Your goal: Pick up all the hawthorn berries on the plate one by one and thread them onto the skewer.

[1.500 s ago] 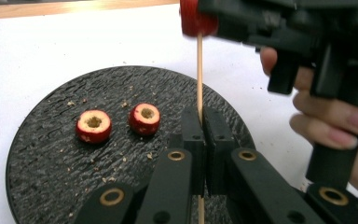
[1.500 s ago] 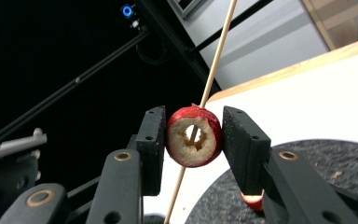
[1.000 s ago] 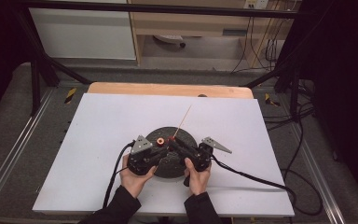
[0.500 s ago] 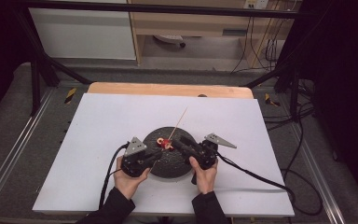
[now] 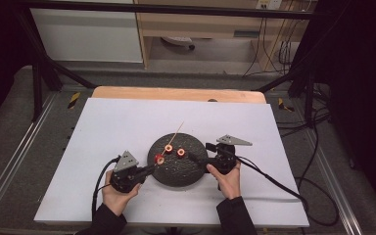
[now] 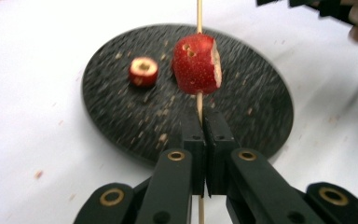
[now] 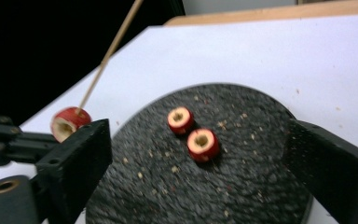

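While one red piece rides the skewer point(image 6: 198, 100), two point(image 7: 193, 133) lie on the plate point(image 7: 251, 186).

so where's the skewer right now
The skewer is clamped in the left gripper at the plate's left edge in the high view, one red fruit piece threaded on it.

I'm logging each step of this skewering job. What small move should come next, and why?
Probably bring the open right gripper onto a loose fruit piece on the plate: the left gripper holds the skewer, with one piece threaded on.
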Motion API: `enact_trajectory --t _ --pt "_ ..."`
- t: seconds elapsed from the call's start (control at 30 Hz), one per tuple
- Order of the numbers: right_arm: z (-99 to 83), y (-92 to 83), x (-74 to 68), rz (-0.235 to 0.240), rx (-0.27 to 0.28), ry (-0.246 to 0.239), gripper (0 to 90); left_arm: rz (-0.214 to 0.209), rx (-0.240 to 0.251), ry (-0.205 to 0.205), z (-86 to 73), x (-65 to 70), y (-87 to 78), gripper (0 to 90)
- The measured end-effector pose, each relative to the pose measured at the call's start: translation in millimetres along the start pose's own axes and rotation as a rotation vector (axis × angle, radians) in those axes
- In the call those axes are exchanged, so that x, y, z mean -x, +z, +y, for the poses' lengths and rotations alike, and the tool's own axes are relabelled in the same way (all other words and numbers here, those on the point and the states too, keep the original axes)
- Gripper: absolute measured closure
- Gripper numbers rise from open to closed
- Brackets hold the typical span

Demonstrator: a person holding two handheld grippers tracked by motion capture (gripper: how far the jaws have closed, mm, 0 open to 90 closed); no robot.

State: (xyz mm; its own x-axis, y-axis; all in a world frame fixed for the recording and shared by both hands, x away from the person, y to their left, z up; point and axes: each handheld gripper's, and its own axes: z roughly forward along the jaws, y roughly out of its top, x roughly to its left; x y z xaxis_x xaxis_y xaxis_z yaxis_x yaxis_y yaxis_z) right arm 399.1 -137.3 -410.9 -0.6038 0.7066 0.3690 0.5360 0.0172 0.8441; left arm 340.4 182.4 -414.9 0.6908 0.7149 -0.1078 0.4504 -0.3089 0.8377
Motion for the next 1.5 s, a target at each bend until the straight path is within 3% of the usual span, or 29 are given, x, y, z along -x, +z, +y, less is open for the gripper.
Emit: enact_trajectory --t 0.4,0.83,1.2,1.5 --pt "4.2 8.9 10.0 -0.075 -0.210 -0.093 6.0 0.002 -0.049 0.001 -26.8 -17.5 -24.7 88.3" --pt "29.7 38.5 -4.2 -0.074 -0.403 -0.192 10.7 0.003 -0.076 0.002 -37.3 -26.1 -31.1 88.3" --pt "44.6 76.2 -14.3 -0.109 -0.530 -0.239 23.9 0.008 -0.081 0.005 -37.2 -26.5 -30.6 88.3" --pt "45.1 97.4 -13.1 -0.110 -0.613 -0.220 39.7 0.008 -0.080 0.002 -36.9 -27.0 -30.2 88.3"
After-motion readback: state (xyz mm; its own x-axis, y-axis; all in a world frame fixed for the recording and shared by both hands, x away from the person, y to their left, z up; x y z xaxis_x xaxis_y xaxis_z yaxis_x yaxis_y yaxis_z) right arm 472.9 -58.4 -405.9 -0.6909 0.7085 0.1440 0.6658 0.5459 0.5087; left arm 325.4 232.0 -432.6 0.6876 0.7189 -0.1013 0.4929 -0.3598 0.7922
